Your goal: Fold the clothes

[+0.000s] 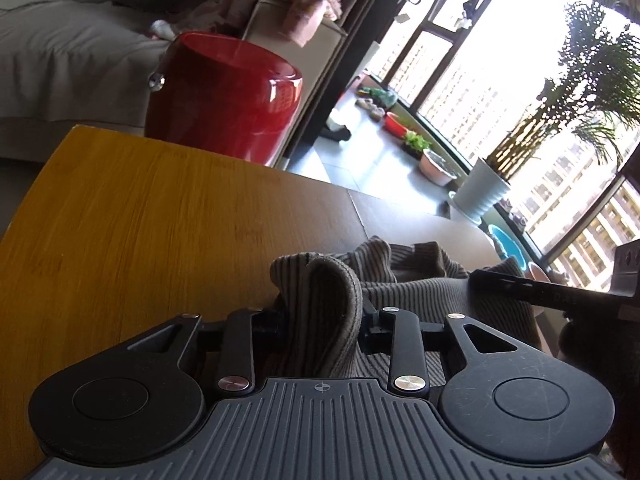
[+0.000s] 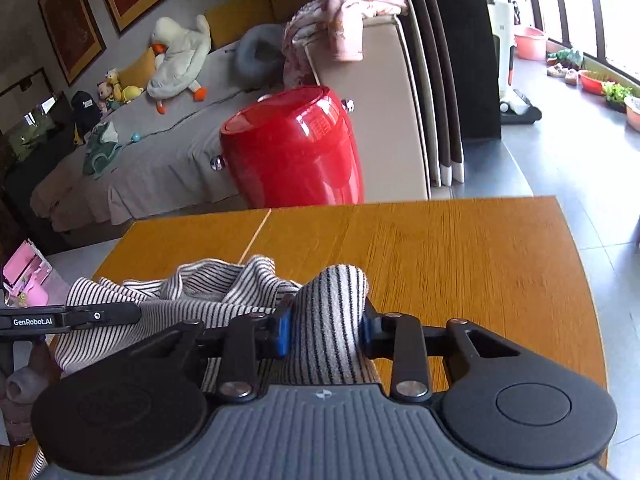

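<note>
Striped cloth lies bunched on the wooden desk, at 9 o'clock from the right claw, which pinches one raised fold of it. The left claw is also closed on a fold of the same cloth. Behind the desk, at 12 o'clock, stands a red stool beside a bed.

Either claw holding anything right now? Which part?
Both. Left claw pinches a bunched fold of the striped garment; right claw pinches another bunched fold at the cloth's edge. Which part of the garment cannot be told.
</note>
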`<act>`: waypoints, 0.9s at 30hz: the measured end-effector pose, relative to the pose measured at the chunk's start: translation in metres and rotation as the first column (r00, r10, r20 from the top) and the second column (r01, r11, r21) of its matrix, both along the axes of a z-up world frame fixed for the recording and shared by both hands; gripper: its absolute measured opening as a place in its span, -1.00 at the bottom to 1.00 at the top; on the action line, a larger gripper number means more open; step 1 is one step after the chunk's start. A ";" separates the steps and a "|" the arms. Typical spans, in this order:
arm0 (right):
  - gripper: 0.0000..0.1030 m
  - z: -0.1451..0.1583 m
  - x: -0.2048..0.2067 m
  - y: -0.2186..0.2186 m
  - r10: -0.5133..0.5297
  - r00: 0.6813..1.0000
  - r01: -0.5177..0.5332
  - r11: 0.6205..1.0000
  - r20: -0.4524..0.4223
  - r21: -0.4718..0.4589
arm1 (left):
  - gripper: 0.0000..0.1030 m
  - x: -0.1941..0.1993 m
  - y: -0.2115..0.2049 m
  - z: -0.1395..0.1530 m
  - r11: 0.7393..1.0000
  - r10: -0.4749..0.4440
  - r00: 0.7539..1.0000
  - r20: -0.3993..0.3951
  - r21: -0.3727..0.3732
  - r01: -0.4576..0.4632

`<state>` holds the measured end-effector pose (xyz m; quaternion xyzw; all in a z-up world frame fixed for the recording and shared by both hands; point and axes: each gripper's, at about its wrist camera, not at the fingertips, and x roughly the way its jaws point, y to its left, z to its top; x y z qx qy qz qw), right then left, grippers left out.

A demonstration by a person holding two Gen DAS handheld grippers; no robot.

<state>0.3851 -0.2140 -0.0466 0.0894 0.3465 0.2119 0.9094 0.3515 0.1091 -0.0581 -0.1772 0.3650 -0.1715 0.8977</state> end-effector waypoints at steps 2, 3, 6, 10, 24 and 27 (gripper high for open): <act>-0.48 0.026 -0.017 -0.005 0.018 0.998 -0.020 0.999 0.066 0.033 | -0.41 -0.015 0.002 0.021 1.000 -0.020 0.998 0.054 0.001 0.020; -0.49 0.038 -0.033 -0.006 0.032 0.994 -0.035 0.999 0.104 0.024 | -0.41 -0.028 0.004 0.031 0.999 -0.035 0.996 0.088 0.002 0.035; -0.51 0.073 -0.090 -0.011 0.087 0.972 -0.081 0.996 0.219 -0.034 | -0.41 -0.075 0.008 0.058 0.997 -0.076 0.982 0.171 0.018 0.074; -0.53 0.089 -0.168 -0.022 0.145 0.950 -0.126 0.989 0.278 -0.083 | -0.41 -0.147 0.009 0.076 0.991 -0.133 0.962 0.238 0.065 0.120; -0.27 0.012 -0.323 -0.077 0.098 0.993 -0.086 0.984 0.068 -0.155 | 0.26 -0.282 0.017 0.020 0.969 -0.197 0.979 0.062 0.165 0.184; 0.14 0.023 -0.328 -0.093 0.041 0.995 -0.033 0.996 0.096 -0.086 | 0.55 -0.280 0.032 0.033 0.987 -0.150 0.985 0.084 0.067 0.144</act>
